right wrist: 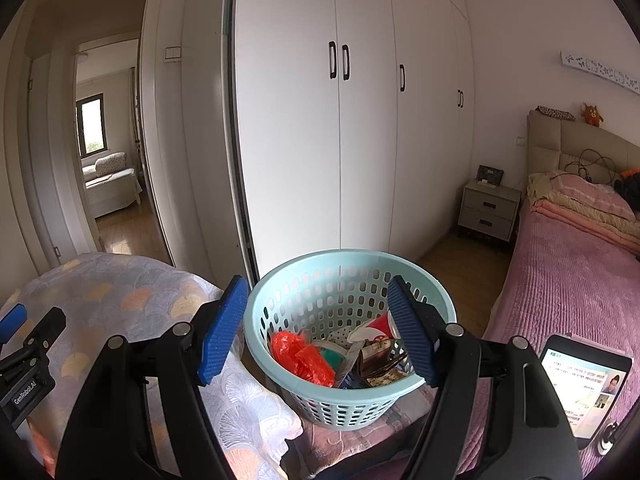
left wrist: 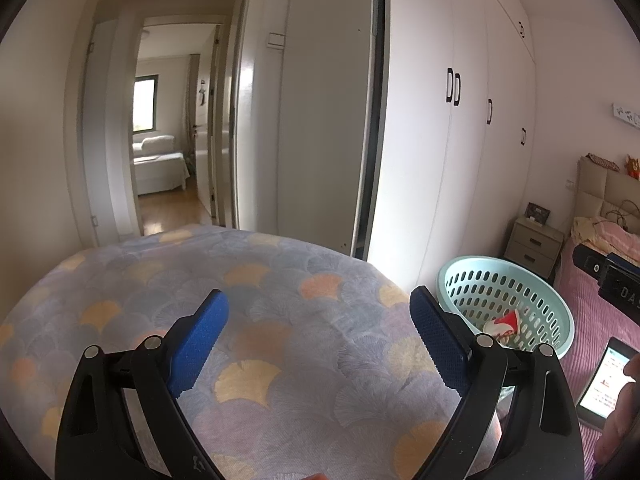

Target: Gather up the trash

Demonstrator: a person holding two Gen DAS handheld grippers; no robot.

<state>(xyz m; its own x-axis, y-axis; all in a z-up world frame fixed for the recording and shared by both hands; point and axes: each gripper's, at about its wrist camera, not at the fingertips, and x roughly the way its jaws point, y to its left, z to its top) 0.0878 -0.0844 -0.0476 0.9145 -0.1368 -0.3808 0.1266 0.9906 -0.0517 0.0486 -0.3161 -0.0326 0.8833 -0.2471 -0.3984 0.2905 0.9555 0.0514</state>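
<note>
Left gripper [left wrist: 318,332]: spread wide, empty, above the patterned cover [left wrist: 280,280]. Right gripper [right wrist: 318,330]: spread wide, empty, over the basket [right wrist: 344,264]. Trash, including a red bag [right wrist: 300,356] and paper cup [right wrist: 376,328], lies inside the basket.

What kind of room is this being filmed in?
Most likely a home bedroom: a bed with pink covers and folded blankets, a nightstand beside it, and a wall of white wardrobe doors.

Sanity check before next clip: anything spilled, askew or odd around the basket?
Nothing stands out. The basket stands upright with the trash inside: red cup, orange bag. Both grippers, left and right, are open and empty.
</note>
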